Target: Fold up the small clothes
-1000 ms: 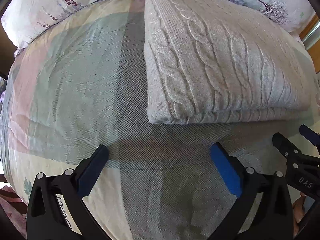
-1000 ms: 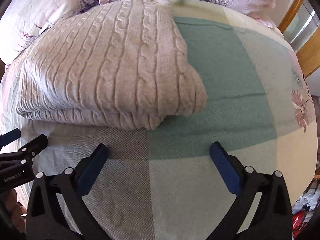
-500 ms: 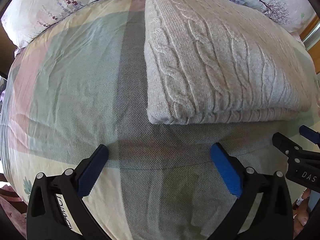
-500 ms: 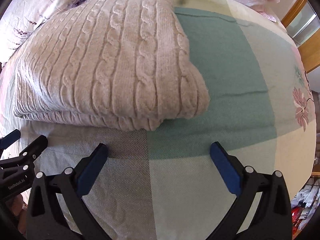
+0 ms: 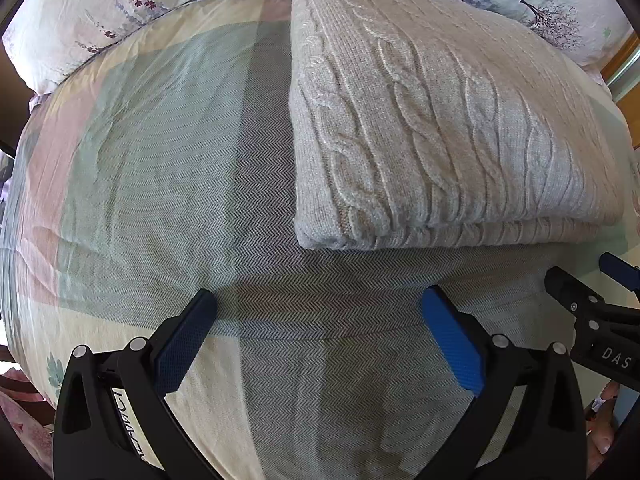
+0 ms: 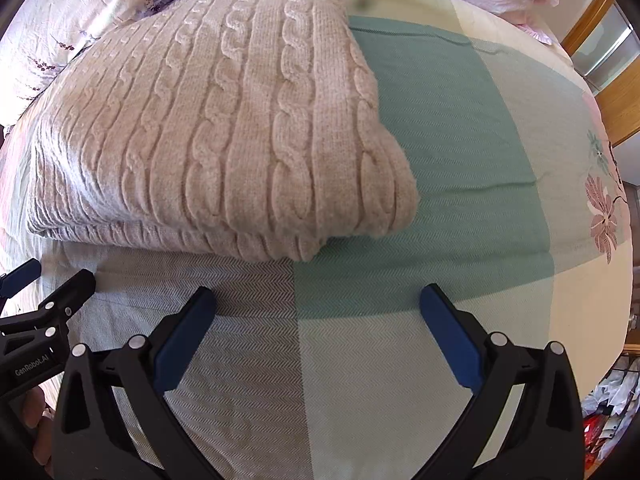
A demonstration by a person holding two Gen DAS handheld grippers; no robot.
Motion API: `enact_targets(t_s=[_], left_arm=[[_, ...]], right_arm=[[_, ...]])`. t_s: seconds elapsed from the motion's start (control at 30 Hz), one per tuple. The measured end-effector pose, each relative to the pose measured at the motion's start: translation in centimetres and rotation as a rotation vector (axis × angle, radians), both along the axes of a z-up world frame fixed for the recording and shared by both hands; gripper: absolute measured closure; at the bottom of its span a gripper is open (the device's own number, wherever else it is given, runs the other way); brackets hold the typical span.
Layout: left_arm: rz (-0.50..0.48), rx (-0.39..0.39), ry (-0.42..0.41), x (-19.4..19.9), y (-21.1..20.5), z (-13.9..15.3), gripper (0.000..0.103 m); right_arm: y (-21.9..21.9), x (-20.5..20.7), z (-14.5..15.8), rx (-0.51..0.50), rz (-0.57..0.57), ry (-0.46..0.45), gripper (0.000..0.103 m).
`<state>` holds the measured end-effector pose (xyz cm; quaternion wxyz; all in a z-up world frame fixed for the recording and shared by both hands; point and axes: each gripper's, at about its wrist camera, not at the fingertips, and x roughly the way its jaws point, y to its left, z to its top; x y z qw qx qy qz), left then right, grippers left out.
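Observation:
A beige cable-knit sweater [image 5: 440,120] lies folded into a thick rectangle on the bed; it also shows in the right wrist view [image 6: 224,128]. My left gripper [image 5: 318,300] is open and empty, just in front of the sweater's near left corner. My right gripper [image 6: 316,298] is open and empty, just in front of the sweater's near right corner. Each gripper shows at the edge of the other's view: the right gripper [image 5: 580,276] and the left gripper [image 6: 52,276]. Neither touches the sweater.
The bed carries a checked green, grey and cream cover [image 5: 160,168], also in the right wrist view [image 6: 460,140]. Floral pillows [image 5: 120,8] lie behind the sweater. A wooden frame [image 6: 600,20] stands at the far right, with clutter [image 6: 608,400] beside the bed.
Both grippers have moved a little closer to the folded sweater, so it fills more of each view. Both stayed open and empty. The sweater has not moved.

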<state>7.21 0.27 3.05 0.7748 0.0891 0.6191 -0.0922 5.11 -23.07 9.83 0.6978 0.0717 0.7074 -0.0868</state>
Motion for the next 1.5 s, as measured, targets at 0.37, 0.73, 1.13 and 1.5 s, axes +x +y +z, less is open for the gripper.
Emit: enact_targets(t_s=[0.37,0.73,1.13,1.5], left_arm=[[0.006,0.001,0.007,0.2,0.0,0.0,0.001],[0.011,0.001,0.012,0.3,0.1,-0.1,0.001],[0.012,0.001,0.009,0.4,0.1,-0.1,0.001],[0.021,0.012,0.067,1.4,0.1,-0.4,0.001]], right_arm=[[0.1,-0.3,0.1,-0.001,-0.003,0.001,0.002],[0.1,-0.3,0.1,0.0,-0.002,0.0,0.002],[-0.1,-1.4,0.9,-0.002,-0.002,-0.005,0.002],[0.0,-1.9,1.1,-0.003,-0.001,-0.01,0.002]])
